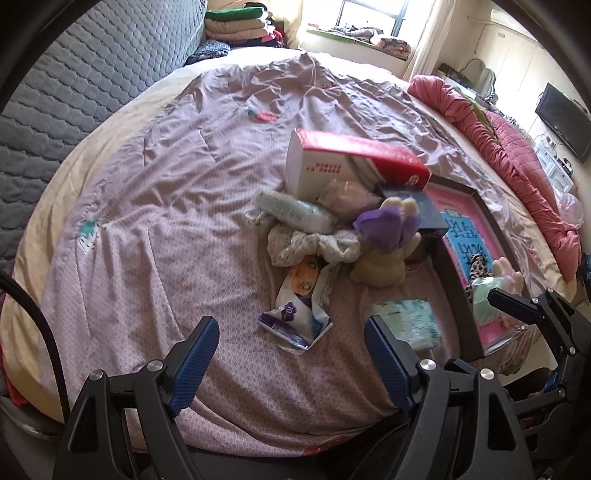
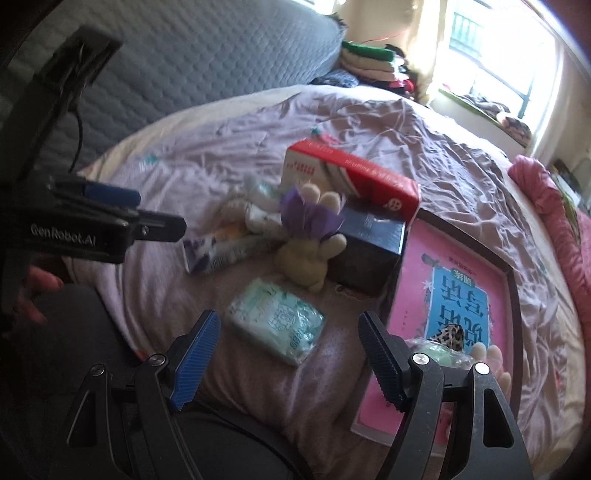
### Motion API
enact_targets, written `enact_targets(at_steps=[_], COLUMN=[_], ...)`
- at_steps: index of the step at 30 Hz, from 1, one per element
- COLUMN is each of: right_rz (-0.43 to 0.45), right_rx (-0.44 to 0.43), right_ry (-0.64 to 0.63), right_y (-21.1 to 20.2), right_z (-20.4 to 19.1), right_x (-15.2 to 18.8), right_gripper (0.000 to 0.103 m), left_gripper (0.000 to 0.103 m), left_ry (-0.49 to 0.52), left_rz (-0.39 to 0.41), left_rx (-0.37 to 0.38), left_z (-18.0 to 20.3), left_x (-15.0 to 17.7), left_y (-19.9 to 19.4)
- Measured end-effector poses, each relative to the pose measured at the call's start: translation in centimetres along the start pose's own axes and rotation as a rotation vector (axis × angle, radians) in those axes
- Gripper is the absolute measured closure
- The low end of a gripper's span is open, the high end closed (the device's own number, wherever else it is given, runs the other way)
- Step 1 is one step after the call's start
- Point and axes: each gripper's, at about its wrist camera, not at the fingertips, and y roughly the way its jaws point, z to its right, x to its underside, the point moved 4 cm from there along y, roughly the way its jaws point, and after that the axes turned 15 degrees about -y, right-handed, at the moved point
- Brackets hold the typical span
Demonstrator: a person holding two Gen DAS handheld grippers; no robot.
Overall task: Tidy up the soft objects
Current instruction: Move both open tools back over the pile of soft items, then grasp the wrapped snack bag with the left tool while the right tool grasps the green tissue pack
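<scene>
Our left tool (image 1: 290,354) spread empty above the bed (image 1: 155,206), our right tool (image 2: 288,360) spread too, near the tissue pack (image 2: 277,325), plush toy (image 2: 310,254) beyond

A grey quilted headboard (image 1: 110,70), folded clothes (image 1: 240,27) and a wall-mounted television (image 1: 565,122) are seen around the bed.

Red-white box (image 1: 347,162), pink tray (image 2: 417,266), purple-capped plush (image 2: 314,236)
</scene>
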Motion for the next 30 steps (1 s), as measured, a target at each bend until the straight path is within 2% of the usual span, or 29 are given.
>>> enact_targets(at_steps=[12,21,26,30], right_rz=[-0.050,-0.094,-0.116,-0.110], right_rx=[-0.081,-0.044,-0.076,-0.153], right_ry=[-0.169,-0.312,-0.301,-0.206], right_y=[4.1,7.6,9.7,10.8], right_z=[-1.9,-3.0,-2.5,-1.1], right_x=[0.3,0.1,0.0,0.2], right_gripper=[0.025,0.025,0.025,0.024], left_gripper=[0.023,0.023,0.023,0.023], left_ry=[-0.002,-0.025,-0.011,0.001], left_rz=[-0.067,-0.114,-0.127,-0.130], left_rx=[-0.004,-0.003,-0.014,-0.026], left_z=[-0.1,-0.5,-0.2,0.0], left_x=[-0.2,-0.7,-0.7,-0.8], left_y=[3.6,6.5,7.8,8.6])
